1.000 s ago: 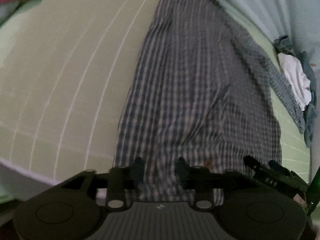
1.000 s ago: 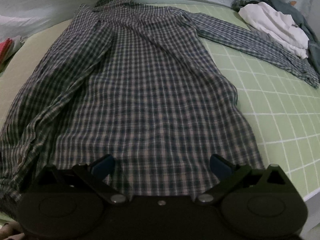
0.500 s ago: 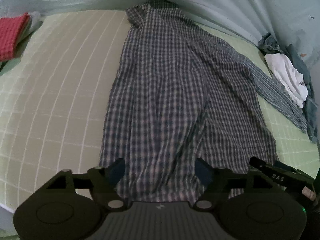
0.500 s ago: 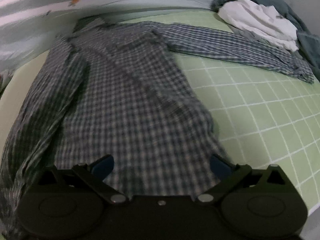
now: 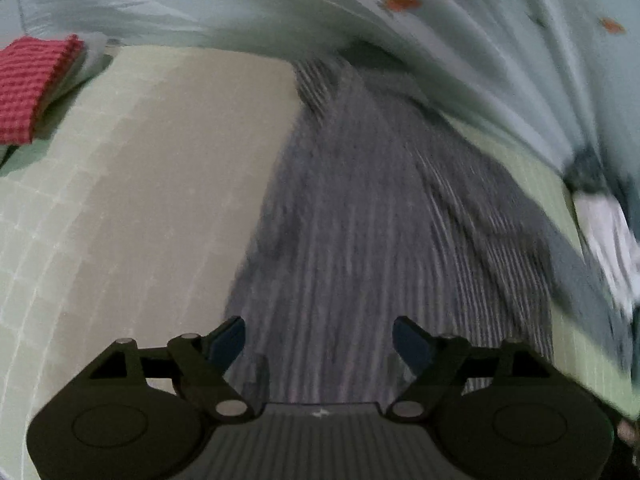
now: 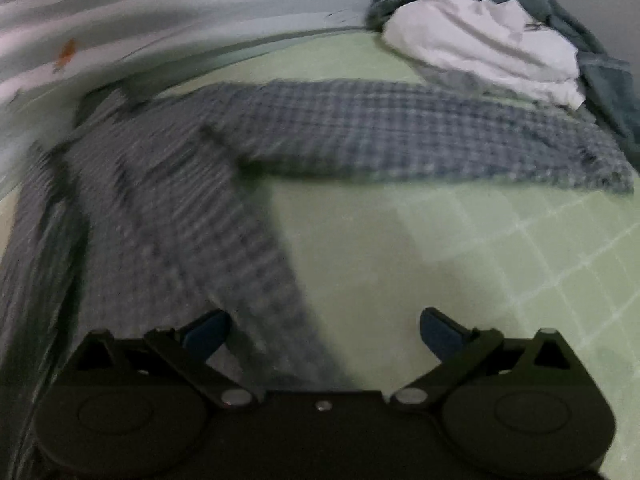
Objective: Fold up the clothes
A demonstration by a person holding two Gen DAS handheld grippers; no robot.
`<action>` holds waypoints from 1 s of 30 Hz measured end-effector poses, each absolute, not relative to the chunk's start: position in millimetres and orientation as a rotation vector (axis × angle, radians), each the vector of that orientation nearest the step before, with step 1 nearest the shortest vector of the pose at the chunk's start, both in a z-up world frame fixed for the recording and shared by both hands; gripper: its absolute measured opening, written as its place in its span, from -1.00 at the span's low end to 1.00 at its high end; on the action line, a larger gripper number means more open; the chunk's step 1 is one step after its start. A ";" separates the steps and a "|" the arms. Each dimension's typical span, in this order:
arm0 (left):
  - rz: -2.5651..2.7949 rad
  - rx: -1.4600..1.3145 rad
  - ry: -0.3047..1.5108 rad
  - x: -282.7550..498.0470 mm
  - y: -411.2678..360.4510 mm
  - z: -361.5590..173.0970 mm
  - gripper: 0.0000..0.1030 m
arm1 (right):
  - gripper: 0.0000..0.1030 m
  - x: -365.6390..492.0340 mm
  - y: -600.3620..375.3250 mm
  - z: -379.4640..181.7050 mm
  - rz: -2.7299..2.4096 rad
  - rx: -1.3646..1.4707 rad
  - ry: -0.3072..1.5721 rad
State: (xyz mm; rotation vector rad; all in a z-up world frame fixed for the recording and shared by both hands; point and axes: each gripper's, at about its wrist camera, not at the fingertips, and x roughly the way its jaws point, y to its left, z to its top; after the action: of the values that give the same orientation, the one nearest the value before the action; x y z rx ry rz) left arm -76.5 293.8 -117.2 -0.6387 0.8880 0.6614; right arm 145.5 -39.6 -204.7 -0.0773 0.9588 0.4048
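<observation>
While the plaid shirt (image 5: pixel 360 240) lies flat on the green bed (image 6: pixel 460 260), long axis running away fwd, its sleeve (image 6: pixel 400 136) stretches rightward, nearer the right gripper (image 6: pixel 324 332); left gripper (image 5: pixel 320 340) over the hem, both w/ jaws apart, holding nothing.

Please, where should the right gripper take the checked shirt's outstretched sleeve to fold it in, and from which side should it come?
Probably at the cuff end of the sleeve, coming from the open green sheet on the near side. The sleeve lies flat and straight out from the shirt, and the white garment crowds its far side. The right gripper is open.
</observation>
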 end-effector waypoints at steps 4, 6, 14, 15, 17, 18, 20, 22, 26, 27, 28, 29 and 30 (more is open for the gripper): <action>0.710 -0.680 0.854 -46.5 346.4 -117.9 0.19 | 1.00 176.1 -35.7 -208.8 0.343 -0.096 0.923; 0.717 -0.690 0.851 -25.6 374.5 -121.4 0.11 | 1.00 191.4 -33.7 -210.9 0.312 -0.105 0.905; 0.695 -0.649 0.804 54.1 463.2 -151.2 0.15 | 1.00 229.0 -24.5 -216.4 0.239 -0.105 0.844; 0.696 -0.652 0.803 60.3 472.8 -158.1 0.15 | 1.00 232.1 -23.2 -216.9 0.234 -0.102 0.838; 0.684 -0.658 0.795 73.5 490.6 -171.4 0.15 | 1.00 238.2 -20.7 -217.9 0.222 -0.097 0.824; 0.675 -0.658 0.789 79.6 498.1 -176.7 0.15 | 1.00 241.1 -19.5 -218.3 0.216 -0.094 0.818; 0.658 -0.648 0.774 89.6 509.1 -183.4 0.09 | 1.00 244.8 -17.4 -218.4 0.199 -0.088 0.815; 0.619 -0.635 0.750 98.8 519.3 -187.1 -0.64 | 1.00 245.2 -14.1 -218.9 0.187 -0.085 0.810; 0.561 -0.643 0.745 118.5 534.6 -192.9 -0.98 | 1.00 245.7 -12.7 -219.2 0.185 -0.085 0.799; 0.551 -0.630 0.750 123.5 535.8 -194.0 -0.98 | 1.00 245.7 -13.0 -219.3 0.186 -0.086 0.798; 0.548 -0.603 0.757 127.8 534.6 -194.9 -0.98 | 1.00 246.1 -13.1 -219.3 0.188 -0.088 0.797; 0.546 -0.585 0.763 131.4 534.6 -195.6 -0.98 | 1.00 246.4 -13.1 -219.3 0.190 -0.089 0.798; 0.547 -0.583 0.764 134.0 536.5 -196.0 -0.98 | 1.00 246.8 -12.8 -219.3 0.191 -0.090 0.799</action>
State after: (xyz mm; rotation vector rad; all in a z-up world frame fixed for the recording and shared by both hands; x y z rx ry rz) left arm 134.0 536.5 -196.0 -0.5827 0.7638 0.5468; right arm 246.8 -12.8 -219.3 -0.0901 0.7991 0.1914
